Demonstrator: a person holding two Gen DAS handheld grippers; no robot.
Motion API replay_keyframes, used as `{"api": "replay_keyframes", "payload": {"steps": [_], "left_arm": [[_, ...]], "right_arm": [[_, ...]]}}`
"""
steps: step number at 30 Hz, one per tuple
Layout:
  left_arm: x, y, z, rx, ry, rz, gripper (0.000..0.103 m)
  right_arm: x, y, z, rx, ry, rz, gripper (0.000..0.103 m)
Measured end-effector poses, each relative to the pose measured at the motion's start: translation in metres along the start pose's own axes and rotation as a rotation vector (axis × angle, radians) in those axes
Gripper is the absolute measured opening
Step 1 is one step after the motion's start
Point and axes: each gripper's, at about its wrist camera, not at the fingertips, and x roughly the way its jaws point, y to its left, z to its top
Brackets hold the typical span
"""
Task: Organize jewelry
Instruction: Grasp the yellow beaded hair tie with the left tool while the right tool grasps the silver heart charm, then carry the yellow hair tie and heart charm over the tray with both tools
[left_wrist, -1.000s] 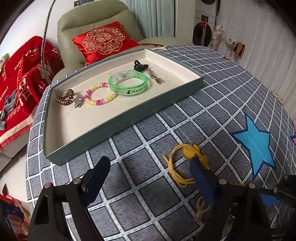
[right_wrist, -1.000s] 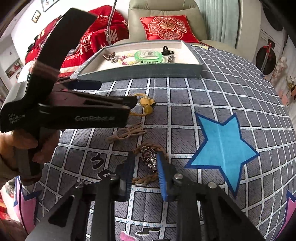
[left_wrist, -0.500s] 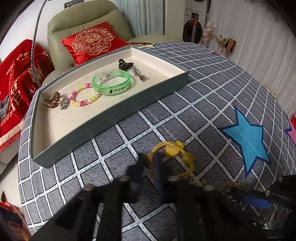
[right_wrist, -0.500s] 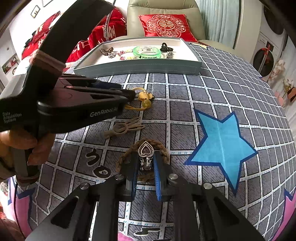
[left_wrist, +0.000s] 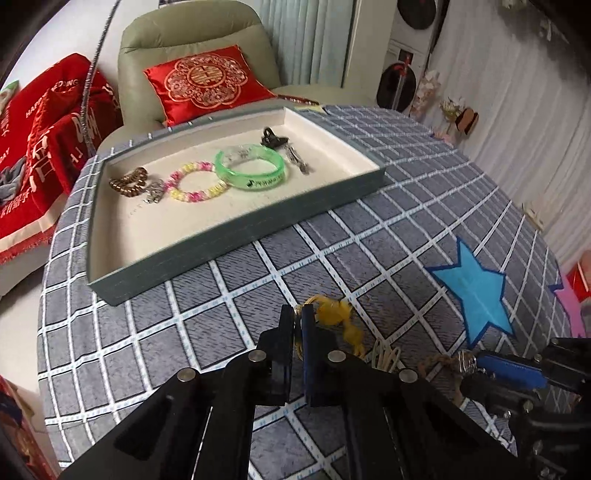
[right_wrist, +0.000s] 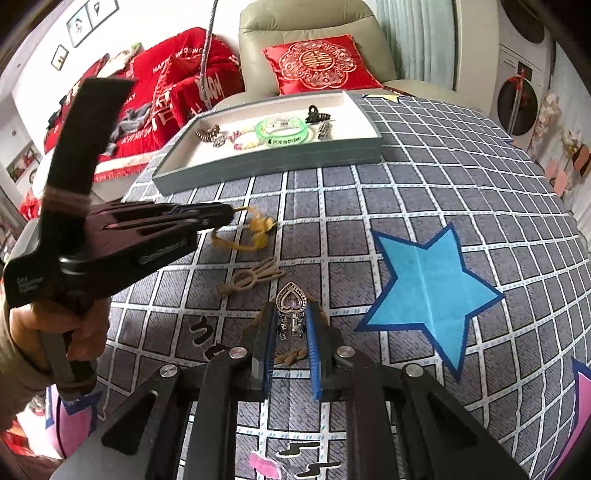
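My left gripper (left_wrist: 297, 319) is shut on the yellow cord bracelet (left_wrist: 334, 314), which hangs just above the cloth; the gripper also shows in the right wrist view (right_wrist: 229, 212) with the bracelet (right_wrist: 258, 230). My right gripper (right_wrist: 291, 325) is shut on the brown braided bracelet with a silver heart charm (right_wrist: 291, 302), lifted slightly off the cloth. A tan hair tie (right_wrist: 251, 278) lies between them. The grey tray (left_wrist: 236, 236) at the back holds a green bangle (left_wrist: 251, 170), a beaded bracelet (left_wrist: 194, 182), a bronze coil (left_wrist: 127, 182) and clips.
The table has a grey checked cloth with a blue star (right_wrist: 424, 284) to the right. A green armchair with a red cushion (left_wrist: 203, 81) stands behind the tray. Red blankets (right_wrist: 162, 96) lie at the left.
My left gripper closed on the yellow cord bracelet and lifted it a little. My right gripper tightened on the heart-charm bracelet and raised it.
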Motion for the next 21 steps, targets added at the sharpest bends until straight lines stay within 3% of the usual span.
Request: {"api": "replay_keyframes", "payload": {"steps": [21], "left_arm": [[-0.059, 0.03, 0.015, -0.096, -0.121, -0.003, 0.019]], "right_arm": [[-0.018, -0.016, 0.024, 0.065, -0.05, 0.049, 0.017]]}}
